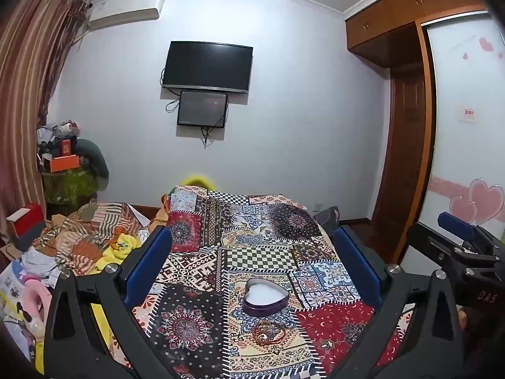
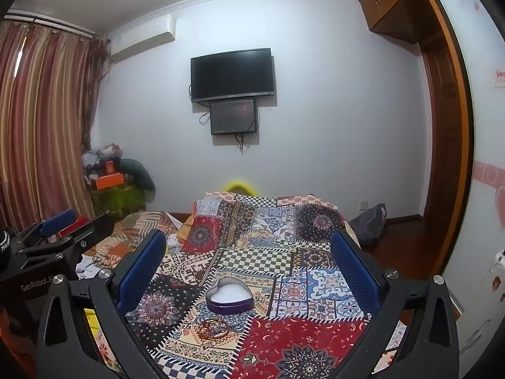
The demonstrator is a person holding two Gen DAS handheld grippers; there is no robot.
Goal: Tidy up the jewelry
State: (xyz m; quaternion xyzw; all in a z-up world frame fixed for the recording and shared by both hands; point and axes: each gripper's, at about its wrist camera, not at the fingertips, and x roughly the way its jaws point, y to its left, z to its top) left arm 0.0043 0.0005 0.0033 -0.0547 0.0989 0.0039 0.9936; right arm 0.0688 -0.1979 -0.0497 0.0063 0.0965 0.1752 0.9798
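The left gripper [image 1: 252,252] and the right gripper [image 2: 249,252] both hang above the bed with their jaws spread wide and nothing between them, so by my reading the tidying has not begun. The jewelry [image 1: 268,331] lies in a small tangled heap of reddish-gold bangles and chain on the patchwork bedspread [image 1: 189,315], just in front of the heart-shaped tin [image 1: 265,295]. The tin stands open, white-lined, seemingly empty.
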